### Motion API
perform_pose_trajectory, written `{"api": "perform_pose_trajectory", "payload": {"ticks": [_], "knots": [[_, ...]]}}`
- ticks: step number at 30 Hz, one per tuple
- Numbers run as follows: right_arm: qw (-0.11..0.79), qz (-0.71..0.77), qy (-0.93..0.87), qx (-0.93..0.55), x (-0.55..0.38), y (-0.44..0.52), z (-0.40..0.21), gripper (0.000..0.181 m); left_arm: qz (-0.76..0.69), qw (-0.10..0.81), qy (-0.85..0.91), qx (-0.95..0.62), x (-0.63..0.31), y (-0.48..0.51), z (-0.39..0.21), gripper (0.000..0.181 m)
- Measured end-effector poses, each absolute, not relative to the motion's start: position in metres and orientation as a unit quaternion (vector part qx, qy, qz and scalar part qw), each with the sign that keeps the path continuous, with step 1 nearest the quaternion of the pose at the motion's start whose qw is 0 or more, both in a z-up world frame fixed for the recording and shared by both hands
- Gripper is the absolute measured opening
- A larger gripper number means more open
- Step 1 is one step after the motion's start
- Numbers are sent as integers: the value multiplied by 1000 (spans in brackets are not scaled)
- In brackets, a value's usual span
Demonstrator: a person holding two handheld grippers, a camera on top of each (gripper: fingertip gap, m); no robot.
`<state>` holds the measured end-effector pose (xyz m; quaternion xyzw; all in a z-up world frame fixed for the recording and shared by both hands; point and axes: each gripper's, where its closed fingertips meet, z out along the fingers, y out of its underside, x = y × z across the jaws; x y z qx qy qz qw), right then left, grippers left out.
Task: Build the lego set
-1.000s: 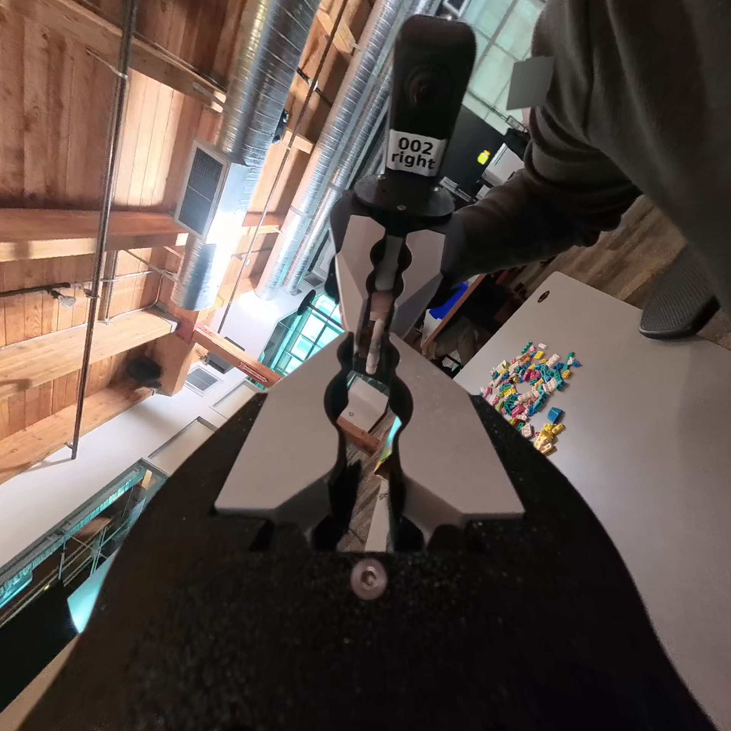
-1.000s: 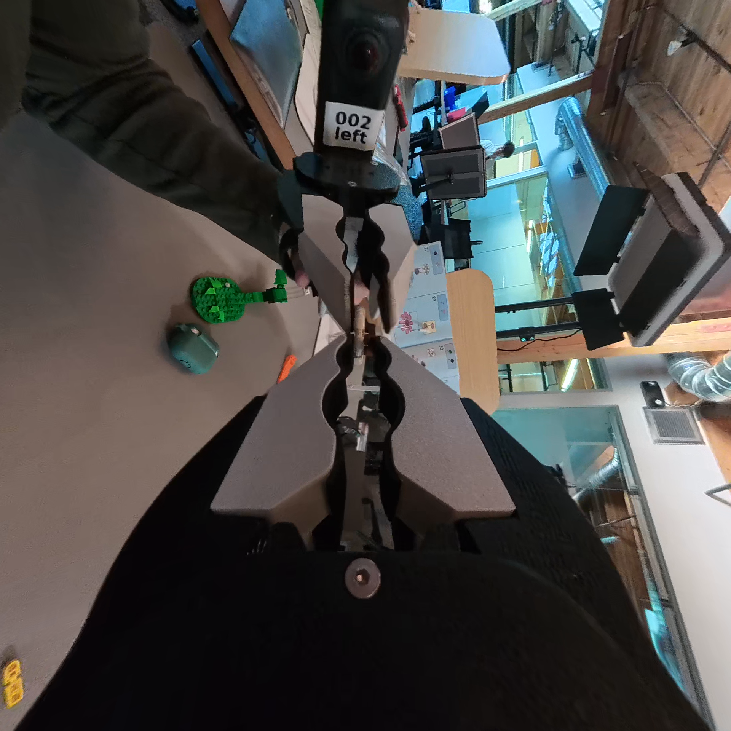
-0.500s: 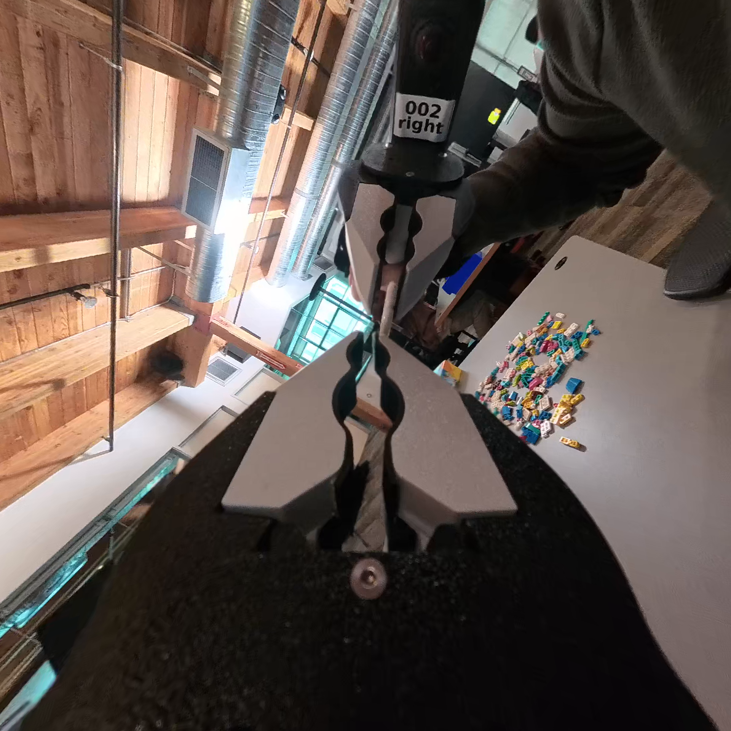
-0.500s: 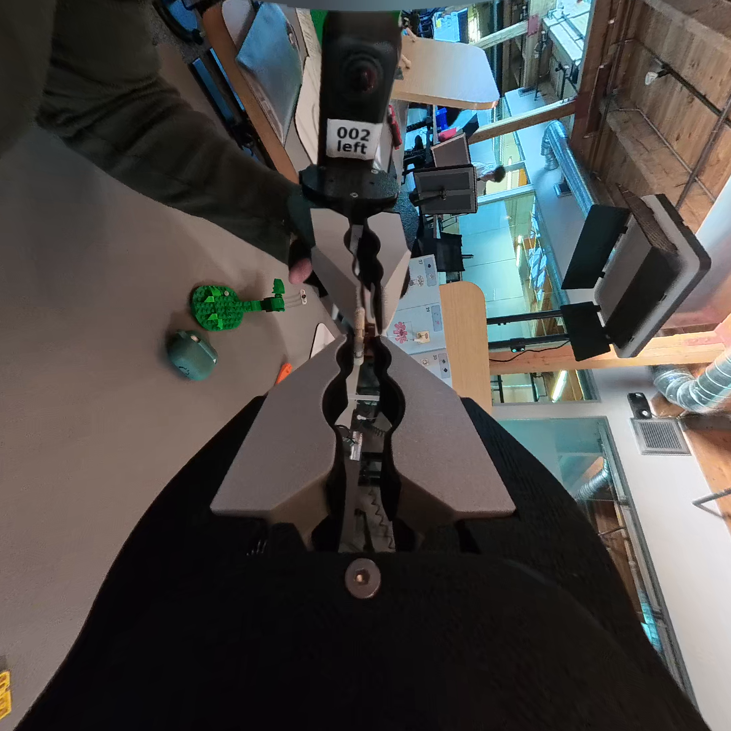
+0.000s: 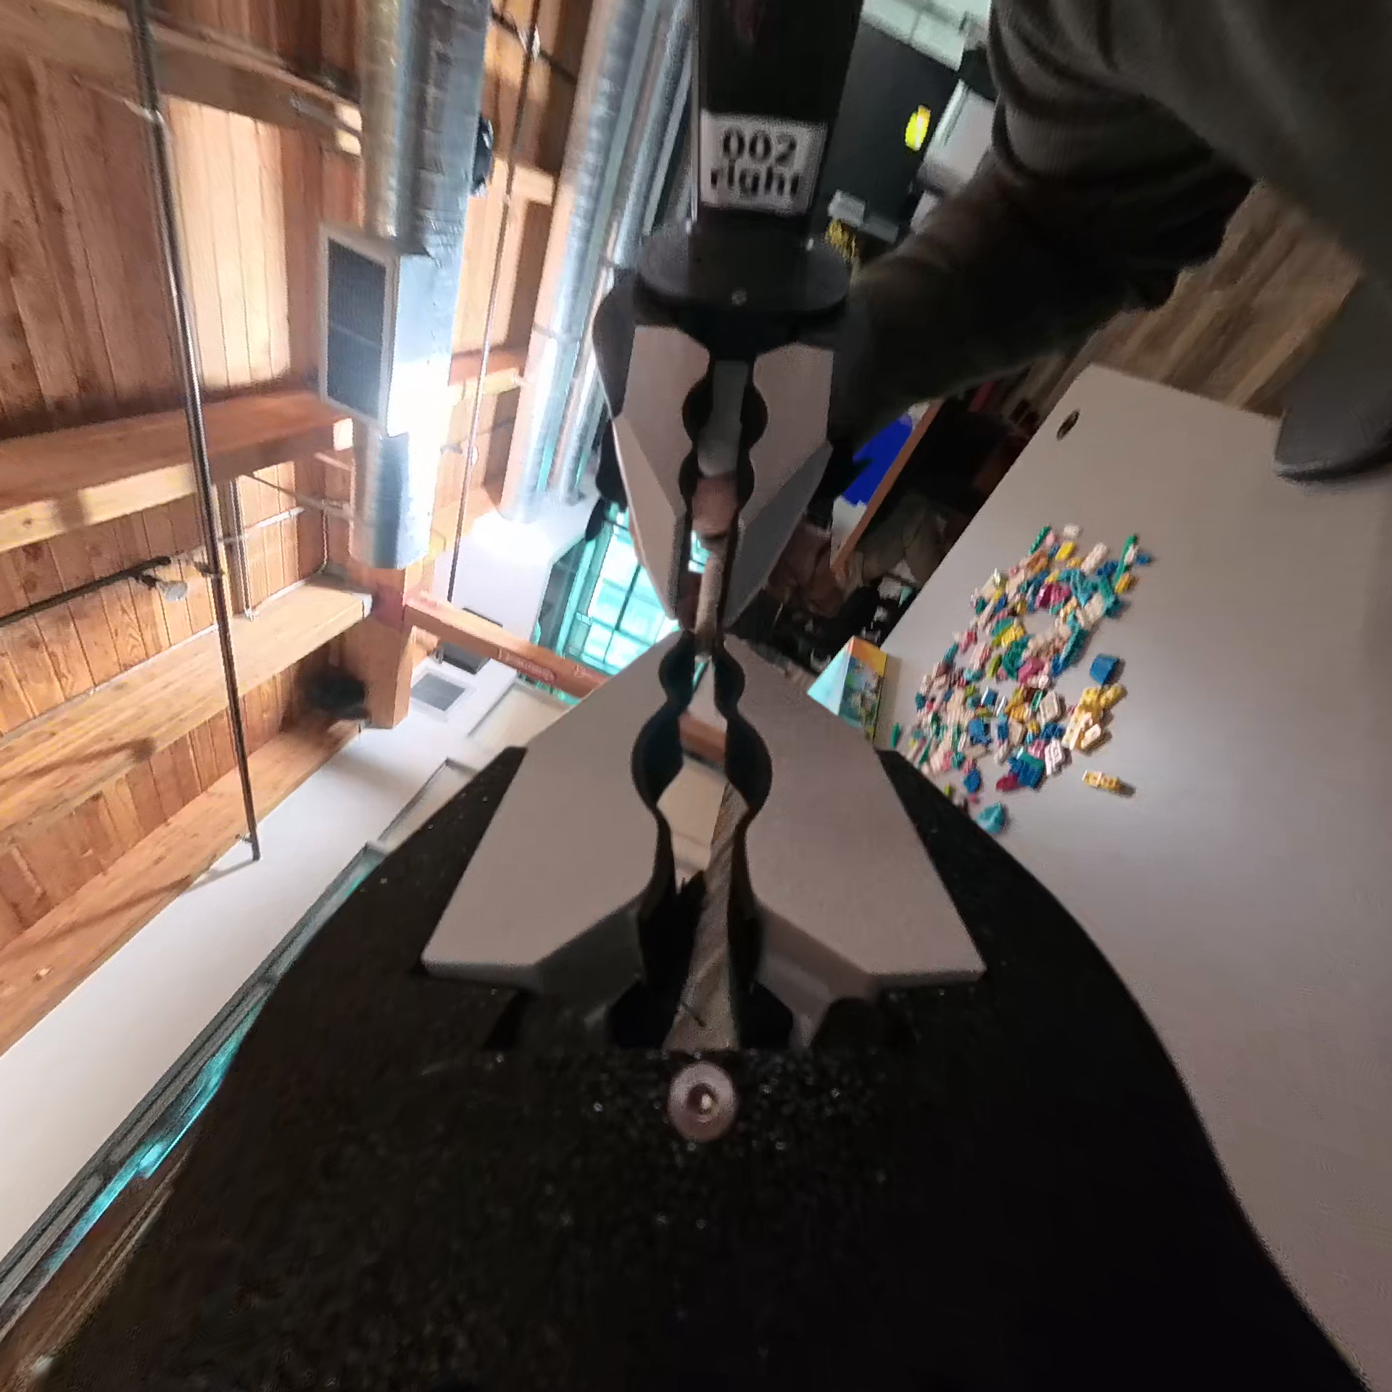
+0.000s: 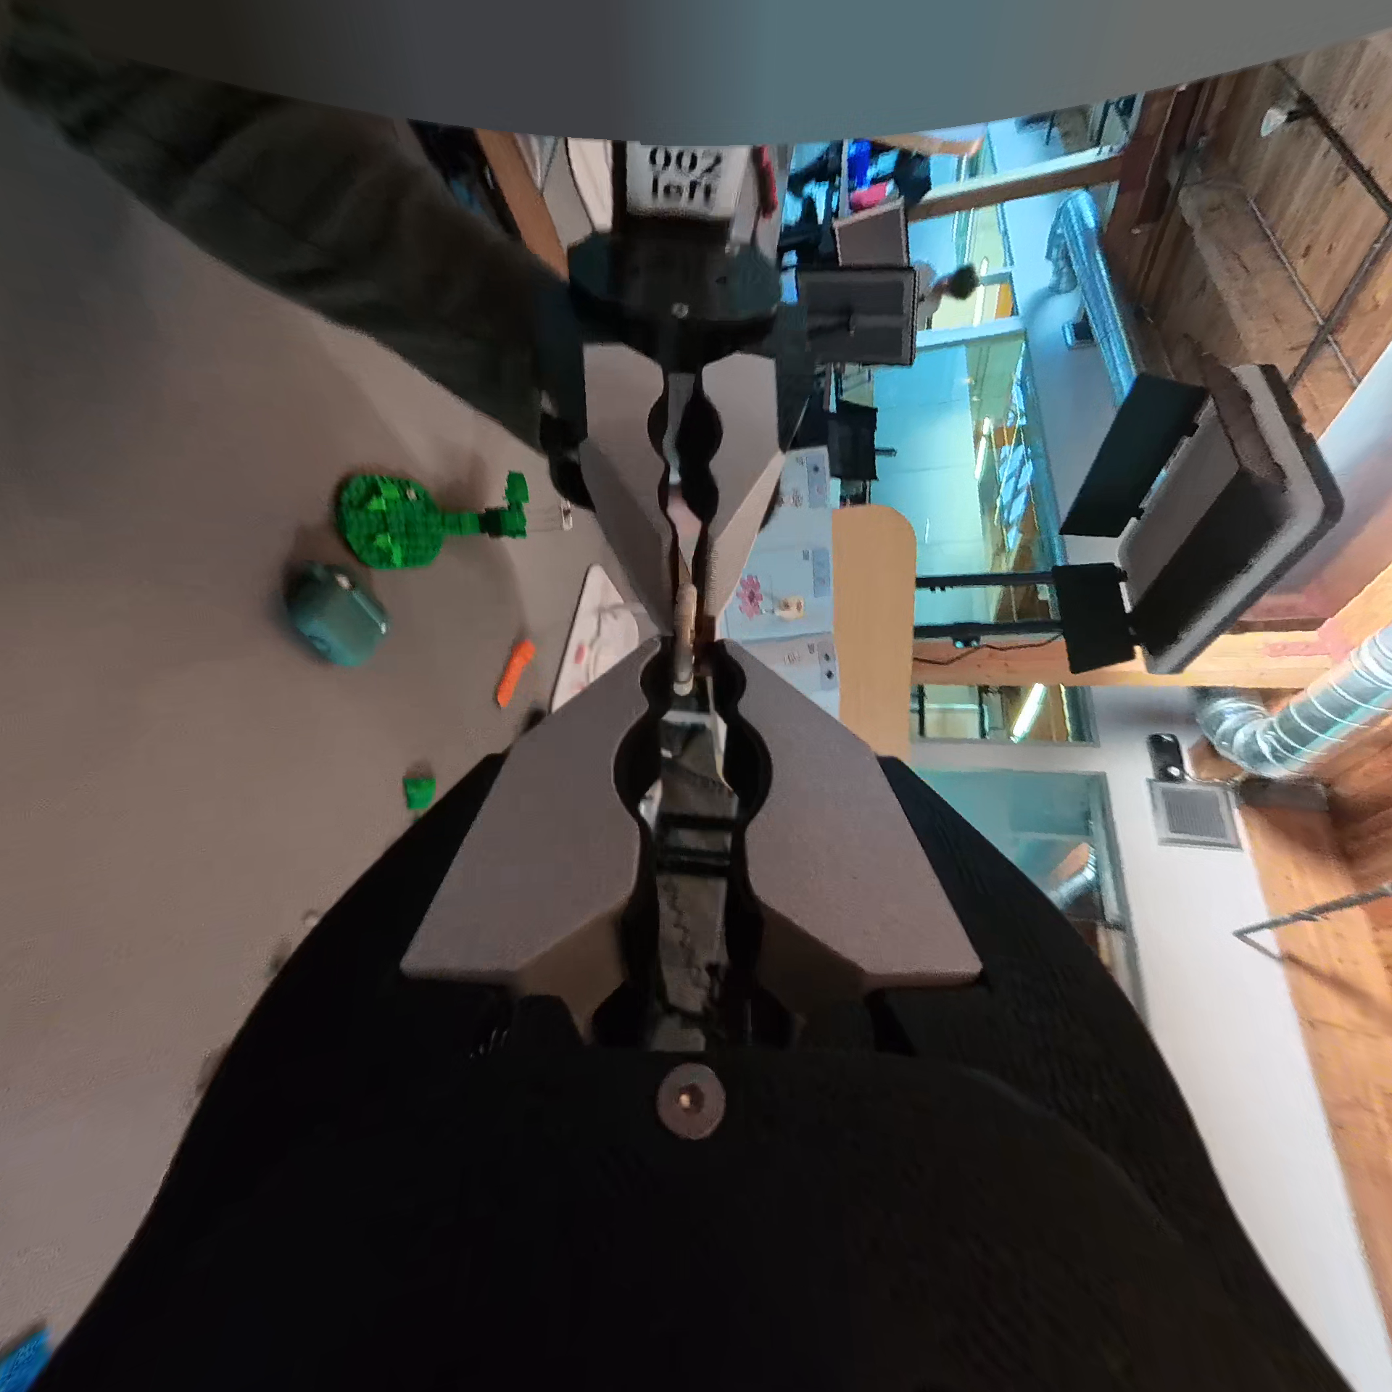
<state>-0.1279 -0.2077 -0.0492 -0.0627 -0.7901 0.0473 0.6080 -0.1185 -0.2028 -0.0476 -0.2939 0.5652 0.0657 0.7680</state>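
Above the grey worktop (image 5: 1243, 866), the two grippers met tip to tip, well clear of its surface. The left gripper (image 5: 702, 646) had its jaws drawn together on the near end of a slim pale tan lego piece (image 6: 685, 612); the right gripper (image 6: 684, 654) was clamped on the other end of the same small assembly, which bridged the two pairs of tips. Motion blur made it impossible to tell whether this was one part or two being pressed together, though the head-on pose suggested a joining step in hand.

As for progress, the build looked to be at an early-to-middle stage. A green lego model (image 6: 399, 520), round at one end with a narrow stem, lay finished or part-finished on the worktop beside a teal rounded object (image 6: 335, 614), with an orange piece (image 6: 516, 670) and a loose green brick (image 6: 418, 792) nearer the right gripper. Away from the green lego model, on the far stretch of the worktop seen from the left wrist, a large heap of loose bricks (image 5: 1032, 678) in blue, yellow, pink, white and teal lay unsorted and unused, with a printed box or booklet (image 5: 859, 689) standing at the worktop's edge just beside the heap. Judging by that heap, most of the set remained to be assembled.
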Motion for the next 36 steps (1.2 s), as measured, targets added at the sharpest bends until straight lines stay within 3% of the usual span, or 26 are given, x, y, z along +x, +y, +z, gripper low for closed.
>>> {"api": "perform_pose_trajectory", "payload": {"ticks": [11, 36], "knots": [[602, -164, -778, -68, -130, -177, -59, 8, 192, 711, 563, -375, -121, -178, -58, 1], [584, -156, -795, -60, -129, -173, -67, 11, 198, 683, 567, -417, -121, -172, -65, 0]]}}
